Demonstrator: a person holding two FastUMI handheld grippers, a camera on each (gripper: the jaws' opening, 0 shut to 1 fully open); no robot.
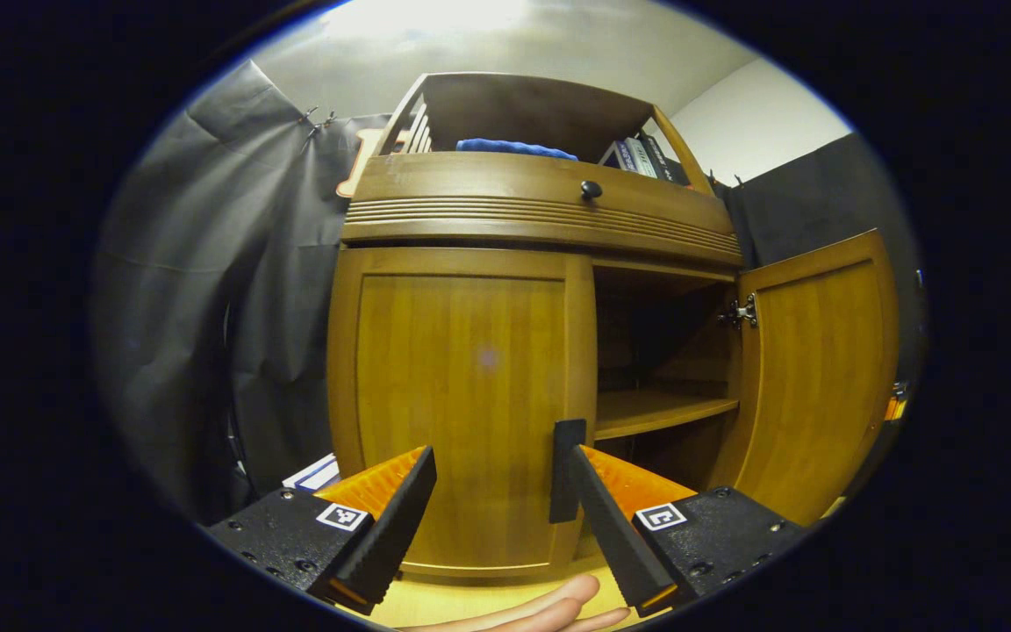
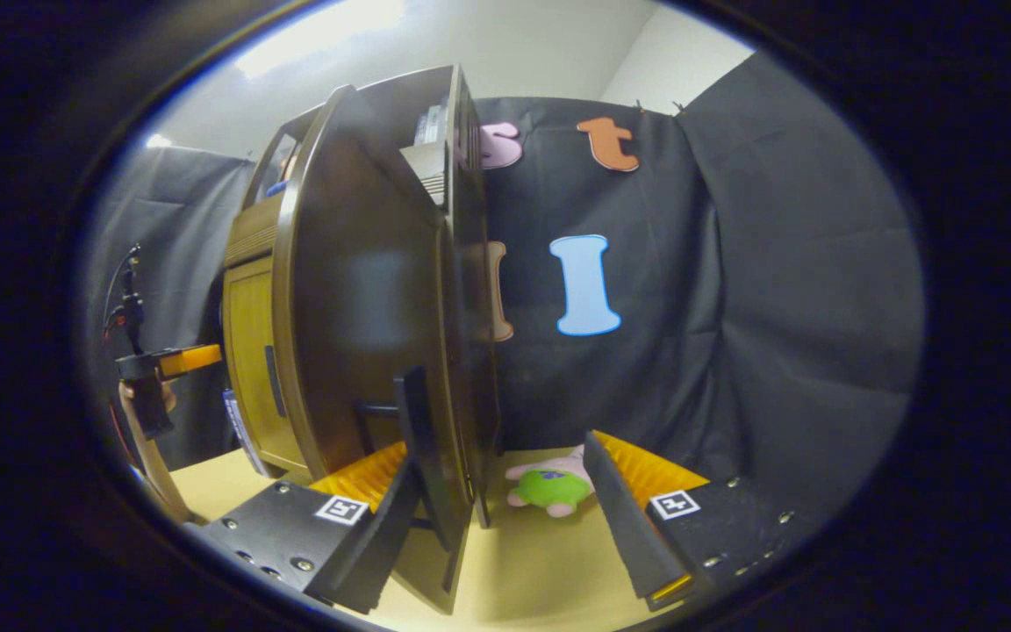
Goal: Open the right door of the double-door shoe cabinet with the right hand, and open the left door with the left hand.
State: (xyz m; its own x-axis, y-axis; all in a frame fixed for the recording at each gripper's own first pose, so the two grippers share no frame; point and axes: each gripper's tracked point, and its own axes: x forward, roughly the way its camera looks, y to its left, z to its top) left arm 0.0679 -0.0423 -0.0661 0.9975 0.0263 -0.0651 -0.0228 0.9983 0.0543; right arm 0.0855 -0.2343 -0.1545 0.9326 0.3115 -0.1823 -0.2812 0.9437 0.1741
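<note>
Shoe cabinet stands on the pale bench against the black cloth wall. Right door swung wide open, hinge exposed, an inner shelf visible behind it. Left door flush shut, its dark vertical handle near the inner edge. Knobbed drawer front above both doors; blue cloth and books on the top shelf.

Left tongs spread wide, holding nothing, aimed at the shut left door with the handle just inside the right-hand finger; contact cannot be told. A hand shows at the bottom edge.

In the right gripper view, right tongs gape wide around the open door's edge, left finger beside the door's handle, not clamped. Pink-and-green plush toy lies on the bench beyond. Left tongs and holding hand are seen far left.
</note>
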